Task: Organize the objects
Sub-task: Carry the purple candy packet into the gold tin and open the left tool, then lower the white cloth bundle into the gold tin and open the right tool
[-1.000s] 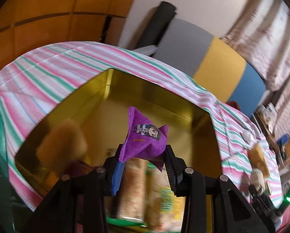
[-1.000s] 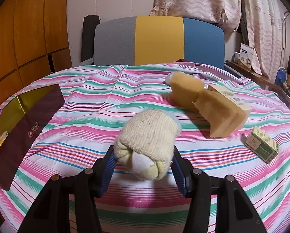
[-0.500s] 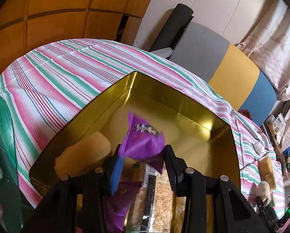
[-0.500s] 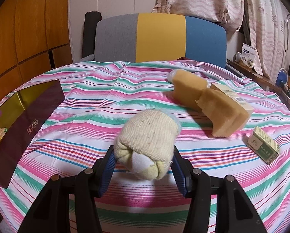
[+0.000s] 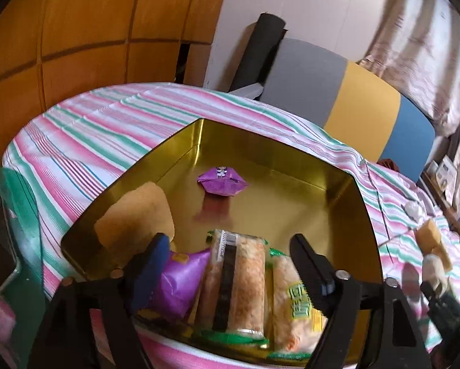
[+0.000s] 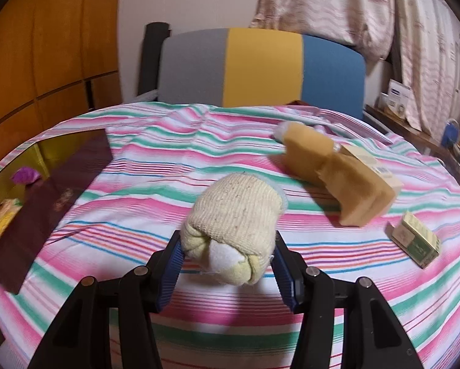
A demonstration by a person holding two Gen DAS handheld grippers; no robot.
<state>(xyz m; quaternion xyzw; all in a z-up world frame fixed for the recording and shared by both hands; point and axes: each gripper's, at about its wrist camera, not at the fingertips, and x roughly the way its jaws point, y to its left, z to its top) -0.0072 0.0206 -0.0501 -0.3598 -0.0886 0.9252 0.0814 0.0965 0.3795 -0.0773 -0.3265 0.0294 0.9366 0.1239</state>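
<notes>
On the striped tablecloth (image 6: 156, 153), L side: gold tin (image 5: 337, 190), lid off, dark lid (image 6: 51, 196) lying just beside it.

Item 1: purple packet (image 5: 222, 181), loose on the tin floor toward the far wall, well apart from the L gripper.
Item 2: L gripper (image 5: 227, 264), jaws spread wide, nothing held; hung over the tin's near edge, above 2 wrapped snack bars (image 5: 239, 279) and a 2nd purple pouch (image 5: 180, 279). Tan sponge (image 5: 137, 218) leaned in the tin's L corner.
Item 3: R gripper (image 6: 227, 264), closed on the rolled sock (image 6: 236, 215), long axis running straight out along the fingers, roll clear of the cloth as far as I cd tell.
Item 4: still on cloth: tan sponges w/ label (image 6: 337, 172), small green box (image 6: 414, 240), both to the R of the sock.

Judgement: tin lay well L of the R gripper, so the sock wd have to travel L across the cloth; the L gripper was nearer the tin but empty.
</notes>
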